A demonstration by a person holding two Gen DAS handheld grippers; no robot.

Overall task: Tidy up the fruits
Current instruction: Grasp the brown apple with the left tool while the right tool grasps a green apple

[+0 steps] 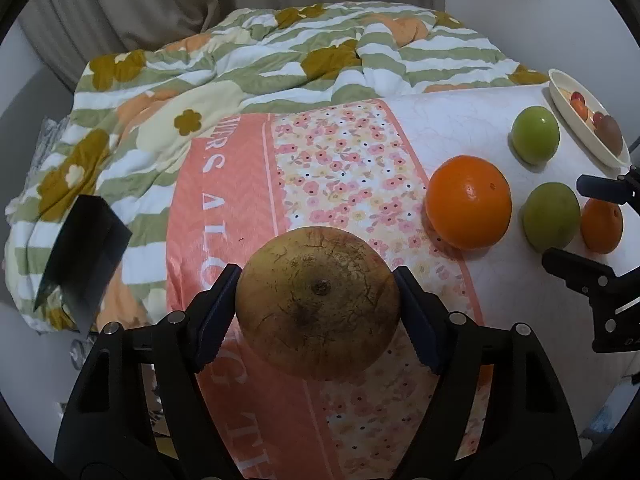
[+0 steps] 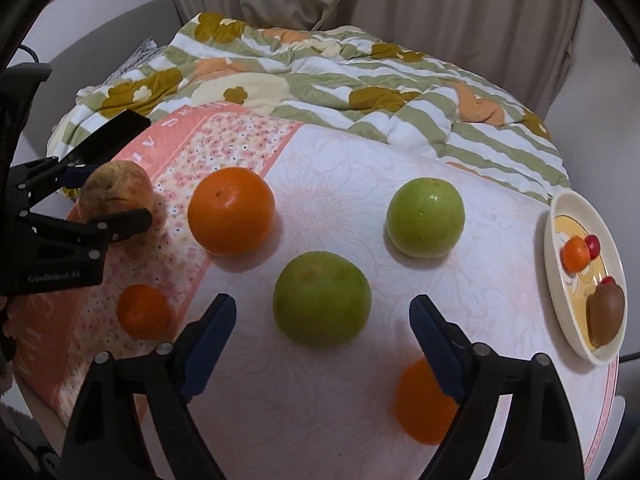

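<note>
Left gripper (image 1: 318, 304): lower centre, pads pressed on both sides of the brown fruit (image 1: 318, 306).
Big orange (image 1: 468, 202): right of centre.
Green fruits (image 1: 535, 135): right, near the bowl (image 1: 576, 128).
Right gripper (image 1: 576, 224): right edge, jaws parted.

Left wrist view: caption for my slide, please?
Left gripper clamps a brown fruit above the floral cloth.
</note>
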